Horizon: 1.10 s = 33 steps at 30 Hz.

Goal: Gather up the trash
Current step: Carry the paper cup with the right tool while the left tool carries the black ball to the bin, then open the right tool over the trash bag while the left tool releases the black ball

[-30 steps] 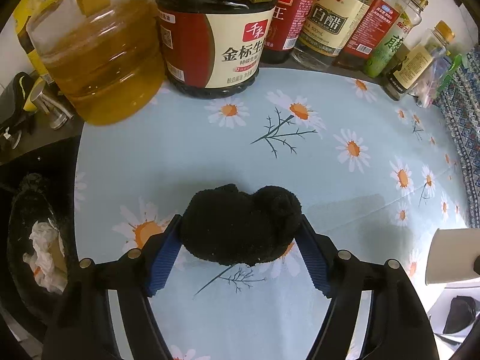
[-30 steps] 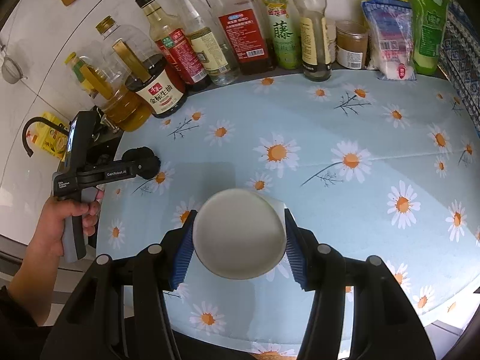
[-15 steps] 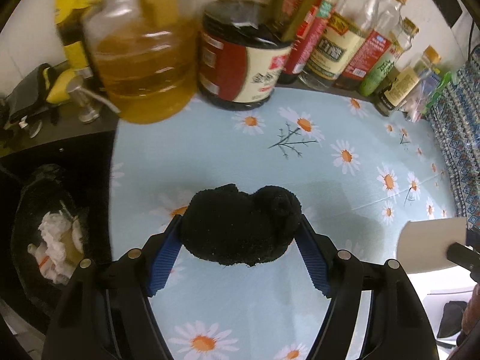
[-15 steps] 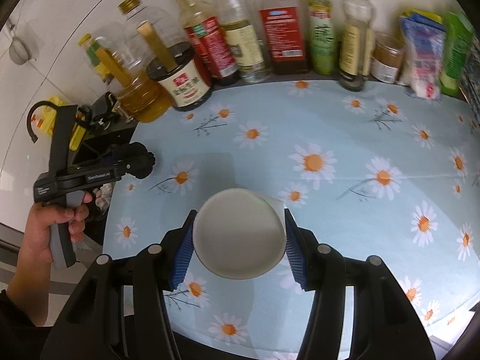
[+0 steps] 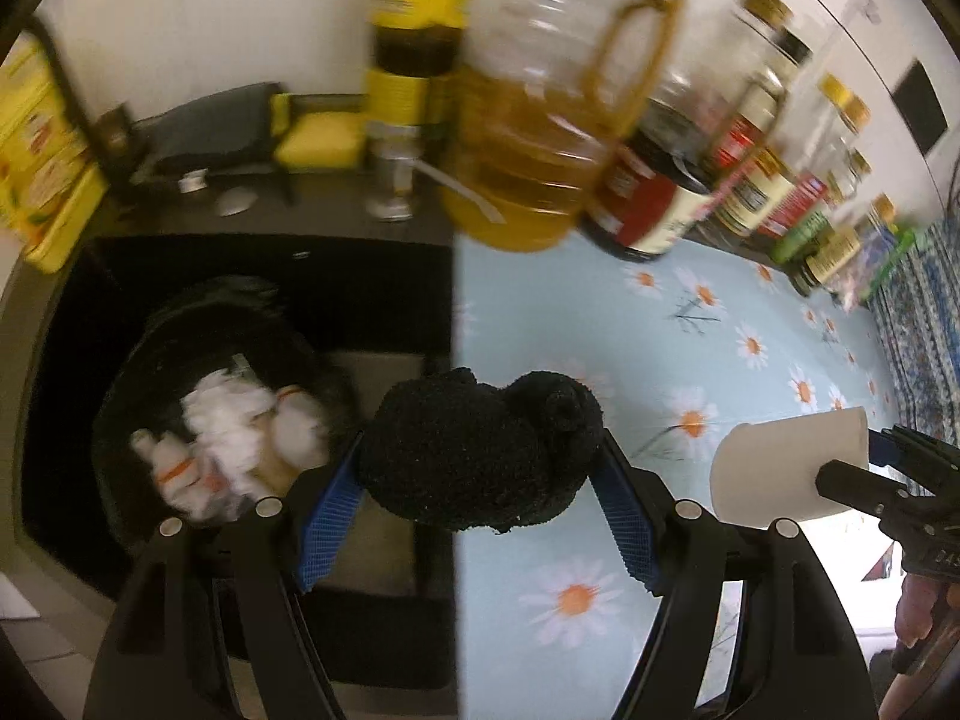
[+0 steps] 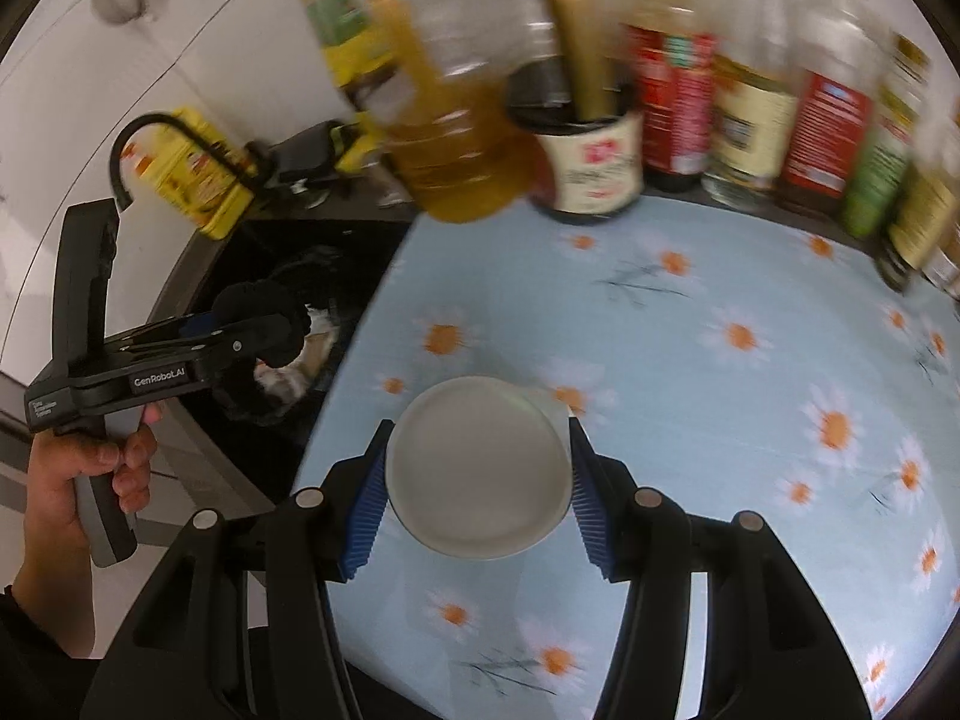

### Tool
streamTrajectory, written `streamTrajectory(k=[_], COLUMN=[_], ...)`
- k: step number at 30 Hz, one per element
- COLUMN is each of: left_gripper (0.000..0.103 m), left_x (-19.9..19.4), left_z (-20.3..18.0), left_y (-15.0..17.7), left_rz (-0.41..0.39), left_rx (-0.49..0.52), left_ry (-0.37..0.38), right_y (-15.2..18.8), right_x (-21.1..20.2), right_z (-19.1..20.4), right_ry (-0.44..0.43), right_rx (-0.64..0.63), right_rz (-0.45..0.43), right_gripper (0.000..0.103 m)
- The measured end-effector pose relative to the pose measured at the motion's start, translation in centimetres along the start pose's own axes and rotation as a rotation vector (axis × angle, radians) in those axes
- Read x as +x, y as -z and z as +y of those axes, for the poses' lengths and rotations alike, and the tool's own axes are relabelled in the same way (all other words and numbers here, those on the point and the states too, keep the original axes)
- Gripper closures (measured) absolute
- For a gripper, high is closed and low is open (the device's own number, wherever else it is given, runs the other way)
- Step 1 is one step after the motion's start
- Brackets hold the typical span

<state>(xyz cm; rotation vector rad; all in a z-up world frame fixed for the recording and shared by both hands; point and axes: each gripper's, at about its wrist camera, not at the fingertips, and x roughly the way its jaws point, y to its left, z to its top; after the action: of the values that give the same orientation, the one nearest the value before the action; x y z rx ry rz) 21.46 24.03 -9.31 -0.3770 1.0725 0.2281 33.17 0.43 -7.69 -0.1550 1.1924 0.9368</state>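
On your far left, the trash bin [image 5: 222, 420] sits low beside the counter, lined in black, with crumpled white paper [image 5: 225, 426] and small white bottles already in it. Your left gripper [image 5: 480, 492] pinches a black fuzzy wad [image 5: 480, 450] between its blue pads [image 5: 327, 516]; the wad's long axis runs straight across from pad to pad, with a rounded lump at its right end. It hangs over the edge where the daisy-print tablecloth [image 5: 690, 330] meets the dark gap, just right of the bin's mouth.

Your left hand [image 6: 90, 468] grips the handle, seen from the right wrist camera.

Further right, your right gripper [image 6: 477, 480] clamps a white paper cup [image 6: 477, 474] by its sides, a pad pressed on each. The cup lies along the fingers, its base facing the camera and its mouth pointing away, over the tablecloth. Oil and sauce bottles [image 6: 678, 90] stand blurred along the back edge.
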Motion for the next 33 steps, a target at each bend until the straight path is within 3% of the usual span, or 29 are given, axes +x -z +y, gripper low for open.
streamTrajectory(k=[10,18,26,33], left_gripper=[0.031,0.031,0.031,0.029], left_x=[-3.2,-3.3,-1.1,1.3], left_z=[9.1,16.2,21.7,23.6], left_y=[1.5,2.4,2.5,1.7], left_rz=[-0.03,-0.006,0.065,0.131], left_rx=[-0.103,-0.169,-0.204,-0.171], left_ry=[-0.036,-0.043,0.016,0.069], right_y=[-3.4,-6.8,-9.3,-10.9], right_x=[5.5,10.2,15.6,18.8], right_z=[8.6,15.0,20.5,23.2], right_ry=[-0.065,-0.105,-0.079,-0.048], right_rx=[-0.102,-0.133,-0.153,-0.136], right_rz=[0.035,0.075,0.147,0.183], right_gripper=[0.048,0.048,0.048,0.048])
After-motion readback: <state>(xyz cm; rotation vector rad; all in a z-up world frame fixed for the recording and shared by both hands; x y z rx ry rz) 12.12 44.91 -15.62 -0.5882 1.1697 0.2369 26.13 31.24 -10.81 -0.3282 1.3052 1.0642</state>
